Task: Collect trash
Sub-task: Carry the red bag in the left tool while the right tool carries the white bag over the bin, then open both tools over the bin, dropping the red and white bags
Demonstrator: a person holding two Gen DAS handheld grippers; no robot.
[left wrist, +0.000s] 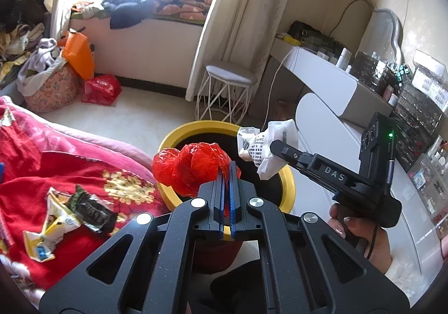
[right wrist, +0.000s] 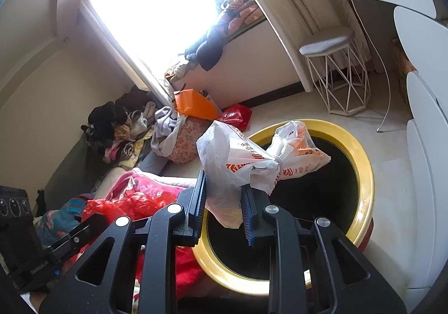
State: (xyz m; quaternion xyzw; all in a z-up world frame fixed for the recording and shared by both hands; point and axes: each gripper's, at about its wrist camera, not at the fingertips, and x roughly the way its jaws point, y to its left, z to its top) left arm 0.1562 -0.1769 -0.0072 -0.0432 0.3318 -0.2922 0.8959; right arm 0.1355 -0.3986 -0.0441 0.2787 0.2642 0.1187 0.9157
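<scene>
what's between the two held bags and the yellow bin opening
Nothing visible. The left gripper holds the red bag over the yellow bin rim; the right gripper holds the white bag over the bin's dark, open mouth.

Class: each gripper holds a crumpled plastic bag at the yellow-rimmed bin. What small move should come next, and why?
Probably open the jaws. The left gripper pinches the red plastic bag and the right gripper clamps the white printed bag; both bags appear to hang over the dark mouth of the yellow-rimmed bin, so they should fall in.
</scene>
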